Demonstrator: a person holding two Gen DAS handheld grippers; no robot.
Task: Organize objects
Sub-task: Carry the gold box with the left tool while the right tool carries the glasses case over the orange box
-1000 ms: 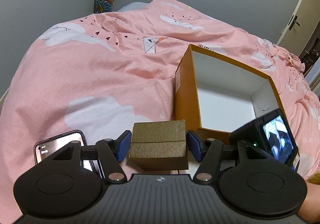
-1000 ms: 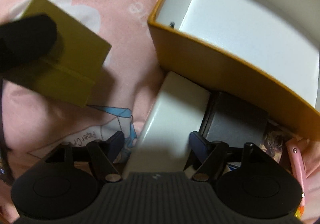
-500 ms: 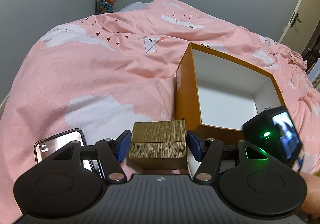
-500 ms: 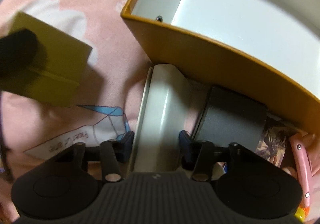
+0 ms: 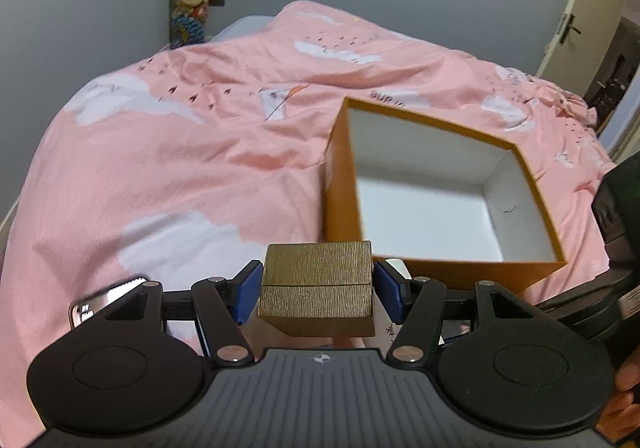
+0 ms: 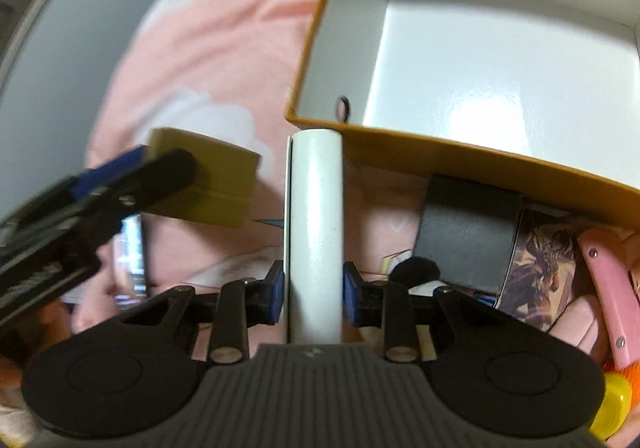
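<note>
My left gripper is shut on a small gold ribbed box and holds it above the bed, just short of the near-left corner of the open orange box with a white inside. My right gripper is shut on a flat white box, held on edge, its far end at the orange box's near rim. The gold box and left gripper also show at the left of the right wrist view.
A pink duvet covers the bed. A phone lies under the left gripper. Before the orange box lie a black box, a picture card, a pink item and a yellow thing. A door stands far right.
My right gripper closed on the white box, turned it on edge and lifted it toward the orange box's rim. My left gripper rose with the gold box.
</note>
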